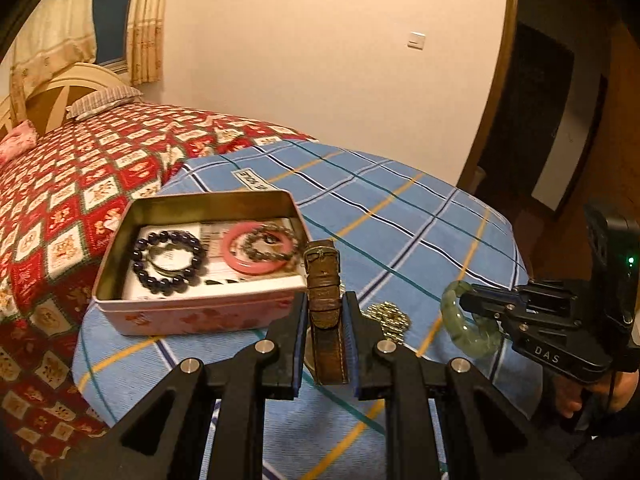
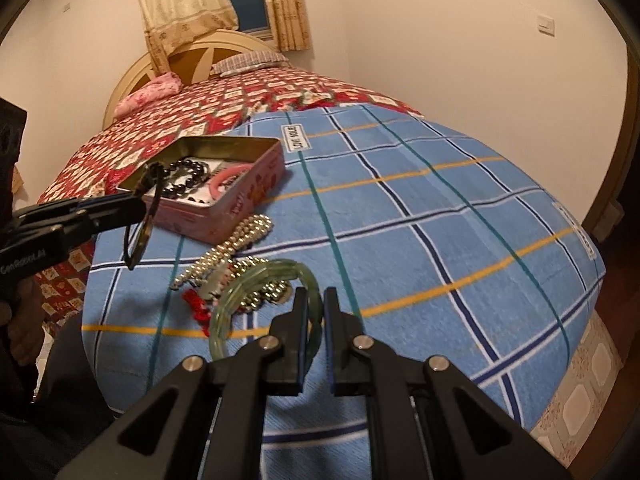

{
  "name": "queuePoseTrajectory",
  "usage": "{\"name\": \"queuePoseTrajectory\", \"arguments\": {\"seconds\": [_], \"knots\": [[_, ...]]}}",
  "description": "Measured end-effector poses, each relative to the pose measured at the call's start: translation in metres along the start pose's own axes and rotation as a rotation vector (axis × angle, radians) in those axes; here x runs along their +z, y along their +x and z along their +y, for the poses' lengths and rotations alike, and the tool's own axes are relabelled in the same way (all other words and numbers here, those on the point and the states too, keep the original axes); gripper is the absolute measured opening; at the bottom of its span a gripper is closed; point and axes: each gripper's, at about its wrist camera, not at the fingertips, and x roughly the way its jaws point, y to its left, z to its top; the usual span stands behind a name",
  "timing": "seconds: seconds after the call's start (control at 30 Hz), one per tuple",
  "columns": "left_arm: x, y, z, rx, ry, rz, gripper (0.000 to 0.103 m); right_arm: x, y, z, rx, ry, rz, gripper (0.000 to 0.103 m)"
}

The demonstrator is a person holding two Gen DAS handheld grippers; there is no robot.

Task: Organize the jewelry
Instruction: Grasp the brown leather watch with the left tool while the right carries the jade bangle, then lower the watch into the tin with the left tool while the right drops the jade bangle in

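Note:
My left gripper (image 1: 325, 305) is shut on a brown leather watch strap (image 1: 322, 280), held upright above the blue plaid cloth (image 1: 400, 216). Just left of it stands an open pink tin (image 1: 192, 314) holding a dark bead bracelet (image 1: 168, 260), a pink bangle (image 1: 248, 264) and a grey bead bracelet (image 1: 272, 242). My right gripper (image 2: 315, 297) is shut on a pale green jade bangle (image 2: 240, 290), lifted over a heap of shiny bead necklace (image 2: 232, 248) and a red-corded piece (image 2: 196, 306). The right wrist view shows the left gripper (image 2: 140, 205) with the strap (image 2: 138, 240) beside the tin (image 2: 240, 204).
The plaid cloth covers the near end of a bed with a red patterned quilt (image 1: 60, 208). Pillows (image 2: 248, 60) and a headboard lie at the far end. A wall runs along the right, with a dark doorway (image 1: 560, 120). Tiled floor (image 2: 580, 392) lies beyond the cloth's right edge.

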Motion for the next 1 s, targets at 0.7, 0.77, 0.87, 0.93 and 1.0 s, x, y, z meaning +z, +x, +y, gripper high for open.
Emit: {"name": "queuePoseTrajectory", "arguments": {"seconds": [0.7,0.77,0.87,0.93,1.0], "knots": [[0.033,-0.002,0.067,0.141,-0.071,-0.044,0.017,0.063,0.03,0.039,0.09,-0.11,-0.031,0.009],[0.035,0.0,0.071,0.148,-0.07,-0.045,0.017,0.068,0.035,0.041,0.097,-0.113,-0.029,0.009],[0.039,0.004,0.075,0.16,-0.066,-0.044,0.017,0.075,0.04,0.046,0.103,-0.122,-0.028,0.009],[0.04,0.007,0.078,0.168,-0.067,-0.039,0.017,0.079,0.043,0.049,0.106,-0.129,-0.028,0.009],[0.041,0.009,0.081,0.174,-0.069,-0.037,0.017,0.083,0.046,0.053,0.11,-0.14,-0.028,0.009]]}}
